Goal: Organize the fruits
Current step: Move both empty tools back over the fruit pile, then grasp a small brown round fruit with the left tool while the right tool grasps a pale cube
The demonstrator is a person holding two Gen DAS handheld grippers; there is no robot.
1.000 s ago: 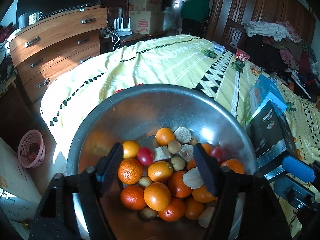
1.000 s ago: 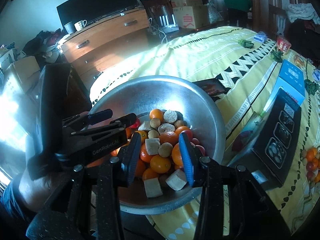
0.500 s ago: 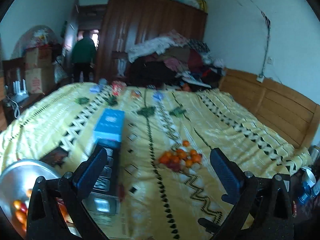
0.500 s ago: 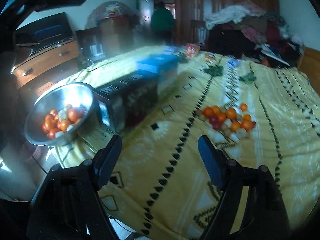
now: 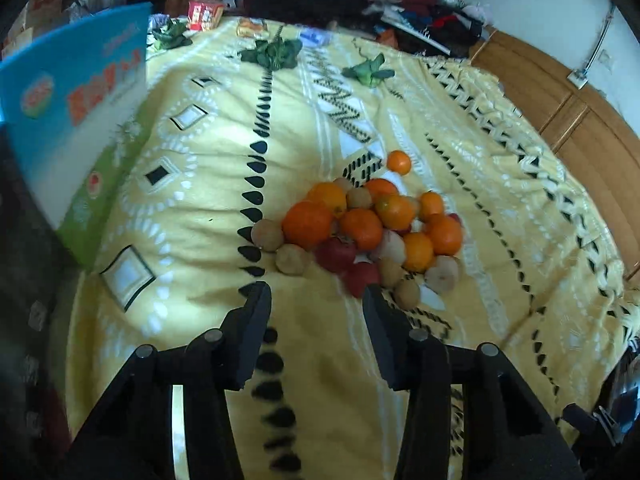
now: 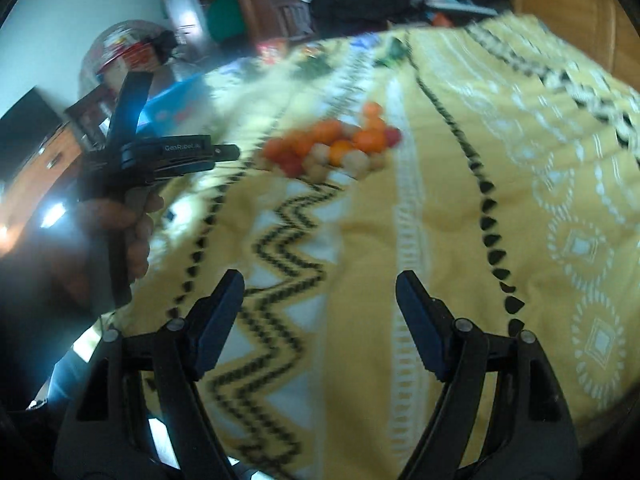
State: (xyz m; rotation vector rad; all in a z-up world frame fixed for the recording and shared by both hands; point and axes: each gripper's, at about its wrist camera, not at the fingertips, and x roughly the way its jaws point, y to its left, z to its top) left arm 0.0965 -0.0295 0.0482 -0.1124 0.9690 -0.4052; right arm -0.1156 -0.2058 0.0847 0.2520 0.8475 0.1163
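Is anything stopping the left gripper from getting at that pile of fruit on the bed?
Probably not. The left gripper, jaws closing on nothing, sits just short of the fruit pile, with only bare yellow bedspread between. The blue box stands off to one side.

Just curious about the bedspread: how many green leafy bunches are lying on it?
3 leafy bunches: one by the blue box, one mid-bed, one further right. The box may hide more.

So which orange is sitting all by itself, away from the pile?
The small orange at the far end of the pile. It sits alone on the yellow bedspread, with a gap before the others, which all crowd together touching.
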